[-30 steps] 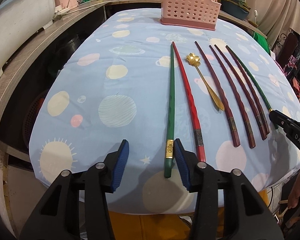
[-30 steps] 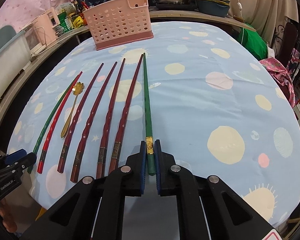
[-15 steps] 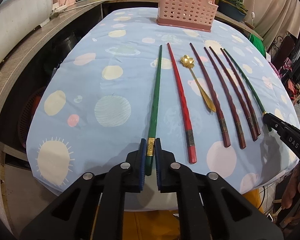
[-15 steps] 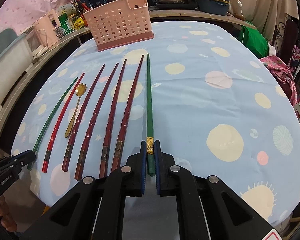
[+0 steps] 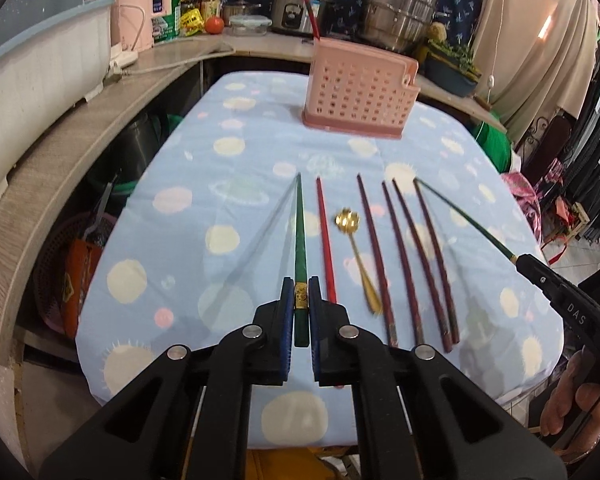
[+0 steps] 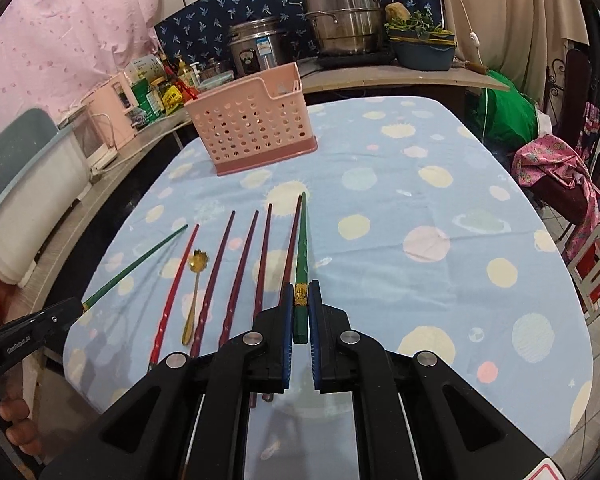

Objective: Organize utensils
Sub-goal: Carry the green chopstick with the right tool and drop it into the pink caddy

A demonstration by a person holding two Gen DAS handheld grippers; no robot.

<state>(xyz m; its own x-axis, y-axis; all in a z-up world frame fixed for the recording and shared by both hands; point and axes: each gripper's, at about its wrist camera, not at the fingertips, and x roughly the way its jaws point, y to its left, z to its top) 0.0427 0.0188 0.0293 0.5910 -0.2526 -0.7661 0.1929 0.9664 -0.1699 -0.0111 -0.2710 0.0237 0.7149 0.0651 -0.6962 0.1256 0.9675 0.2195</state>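
Note:
My left gripper point(image 5: 301, 300) is shut on a green chopstick point(image 5: 300, 236) and holds it lifted above the table; it also shows in the right wrist view point(image 6: 134, 266). My right gripper point(image 6: 300, 304) is shut on a second green chopstick point(image 6: 302, 248), also lifted, seen in the left wrist view point(image 5: 466, 216). On the blue spotted cloth point(image 5: 228, 200) lie a red chopstick point(image 5: 326, 240), a gold spoon point(image 5: 358, 256) and several dark red chopsticks point(image 5: 404, 256). A pink perforated utensil basket point(image 5: 360, 88) stands at the far end of the table.
A counter point(image 5: 60, 148) runs along the left with a white tub point(image 5: 28, 72), pink appliance, bottles, a rice cooker point(image 6: 256, 48) and steel pots point(image 6: 342, 16). Baskets sit under the counter. Chairs and pink cloth point(image 6: 556, 168) stand to the right.
Both grippers have risen, each lifting its green chopstick off the cloth. The left gripper closed on its chopstick a second ago. The view now takes in the back counter.

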